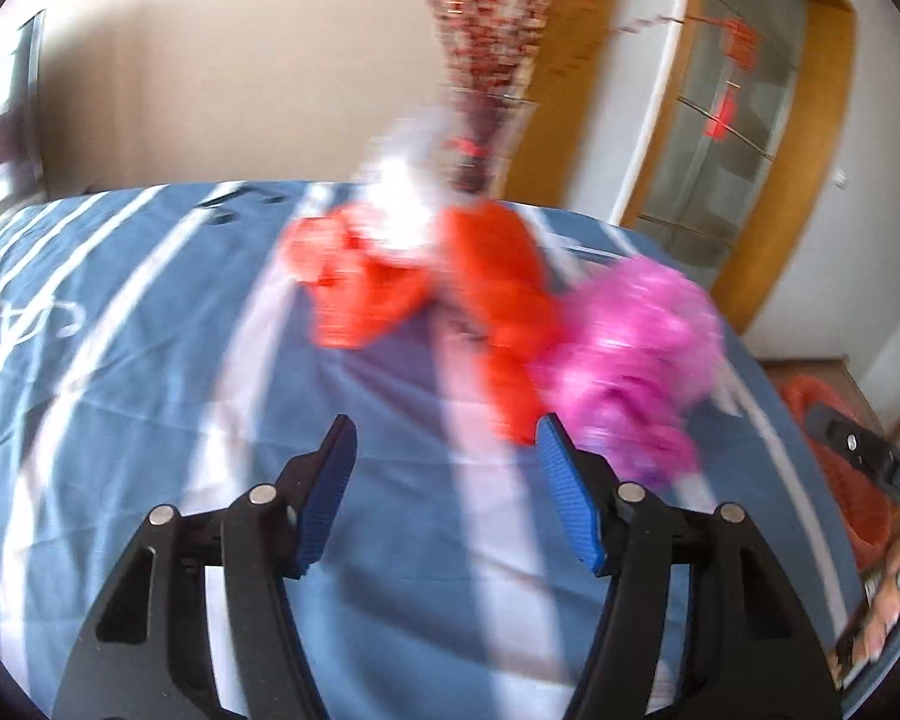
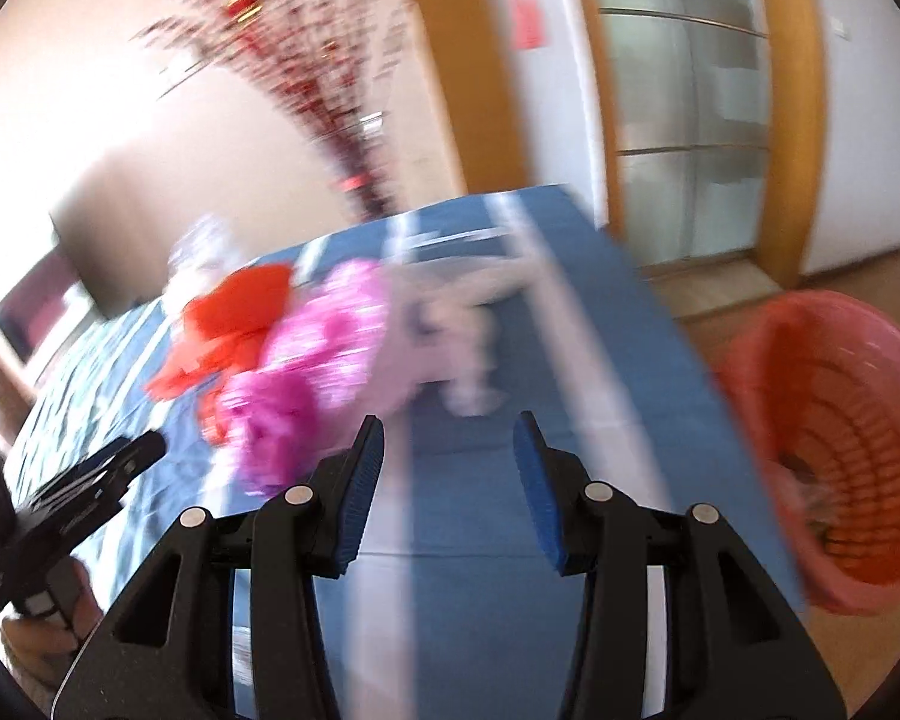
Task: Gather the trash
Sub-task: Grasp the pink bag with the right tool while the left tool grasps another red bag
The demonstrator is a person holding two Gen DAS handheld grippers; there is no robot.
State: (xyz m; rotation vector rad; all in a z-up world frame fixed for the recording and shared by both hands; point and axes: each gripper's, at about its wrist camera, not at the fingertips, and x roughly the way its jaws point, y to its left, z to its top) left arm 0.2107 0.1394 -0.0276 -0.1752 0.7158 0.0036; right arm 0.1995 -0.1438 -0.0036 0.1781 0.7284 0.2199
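Trash pile (red bag [image 1: 498,306], pink bag [image 1: 630,354]) on bench [image 1: 120,360]. Left hand-held gripper [image 1: 447,492] and right hand-held gripper [image 2: 447,480] spread, empty. Pinch nearest crumple deep; basket [image 2: 834,456] sits right of bench.

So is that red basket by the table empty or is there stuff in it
Not empty. The right wrist view looks into the red basket and shows a few small pale scraps at its bottom; blur hides what they are.
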